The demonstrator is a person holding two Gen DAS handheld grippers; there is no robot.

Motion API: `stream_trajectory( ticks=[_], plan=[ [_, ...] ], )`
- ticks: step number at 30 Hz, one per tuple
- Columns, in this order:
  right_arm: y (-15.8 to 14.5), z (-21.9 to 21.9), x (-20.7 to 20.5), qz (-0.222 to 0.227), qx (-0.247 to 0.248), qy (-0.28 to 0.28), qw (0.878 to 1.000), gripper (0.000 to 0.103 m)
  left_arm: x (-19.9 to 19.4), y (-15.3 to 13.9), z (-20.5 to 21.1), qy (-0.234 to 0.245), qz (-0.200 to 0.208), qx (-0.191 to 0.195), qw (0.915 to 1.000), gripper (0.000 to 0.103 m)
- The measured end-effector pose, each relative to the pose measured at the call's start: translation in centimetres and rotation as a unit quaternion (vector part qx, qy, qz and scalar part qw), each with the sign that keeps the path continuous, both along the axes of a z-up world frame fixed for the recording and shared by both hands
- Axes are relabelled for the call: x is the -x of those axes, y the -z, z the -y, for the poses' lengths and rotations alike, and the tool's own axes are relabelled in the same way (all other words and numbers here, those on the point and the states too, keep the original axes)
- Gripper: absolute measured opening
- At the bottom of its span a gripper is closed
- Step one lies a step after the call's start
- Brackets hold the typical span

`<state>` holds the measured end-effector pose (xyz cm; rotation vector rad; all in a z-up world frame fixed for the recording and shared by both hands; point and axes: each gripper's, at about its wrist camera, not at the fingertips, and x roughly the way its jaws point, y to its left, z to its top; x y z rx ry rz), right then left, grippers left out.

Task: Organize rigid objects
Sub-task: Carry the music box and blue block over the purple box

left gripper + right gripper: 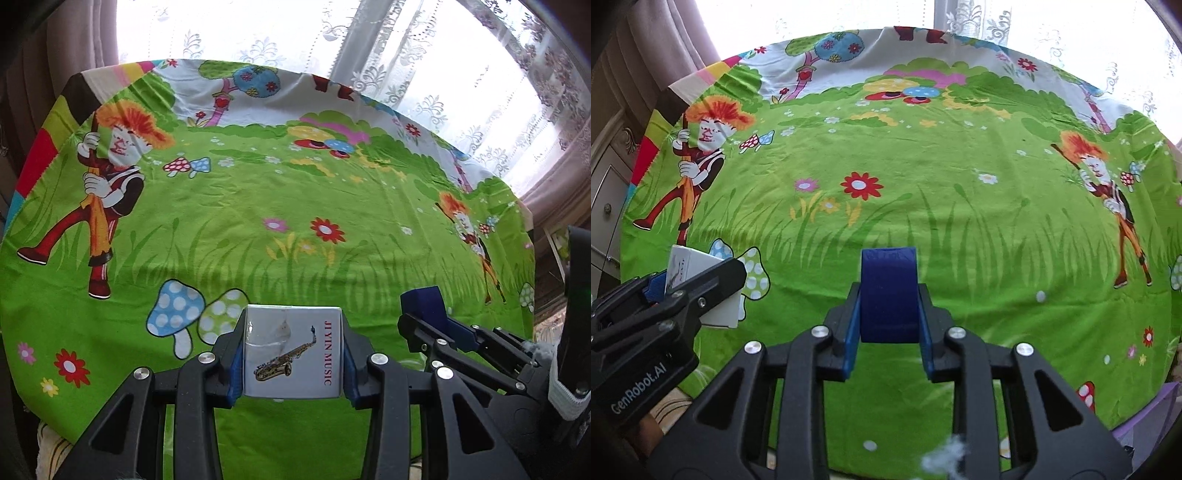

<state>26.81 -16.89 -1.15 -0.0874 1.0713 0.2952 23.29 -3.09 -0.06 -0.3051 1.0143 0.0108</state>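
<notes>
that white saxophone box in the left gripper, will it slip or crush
The white box looks like glossy card, so probably light and a bit slippery. Its flat sides sit squarely between the left gripper pads, undented, so it likely holds firm.

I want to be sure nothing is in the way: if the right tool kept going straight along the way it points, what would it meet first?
Probably only the cartoon-print cloth on the table. The right tool is shut on a dark blue block and points down at bare green cloth; nothing else shows ahead, though depth is hard to judge.
</notes>
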Motion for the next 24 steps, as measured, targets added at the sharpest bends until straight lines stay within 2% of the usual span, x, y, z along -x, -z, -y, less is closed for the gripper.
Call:
stream_trajectory(
  ticks=[5,9,17,24],
  plan=[
    [-2.8,4.8,3.3,0.019,-0.005,0.035,0.999,0.031,1.9,-2.2,4.8,0.06,0.019,-0.001,0.9981,0.042],
    [-4.9,9.3,6.6,0.035,-0.007,0.069,0.997,0.031,4.0,-3.9,9.5,0.117,0.034,-0.002,0.9925,0.042],
    [-7.5,18.5,13.9,0.054,-0.003,0.142,0.988,0.031,8.9,-5.8,18.9,0.227,0.047,0.004,0.9727,0.042],
    [-7.4,24.8,19.6,0.054,0.019,0.197,0.979,0.031,12.5,-6.3,25.6,0.3,0.048,0.002,0.9528,0.042]
  ],
)
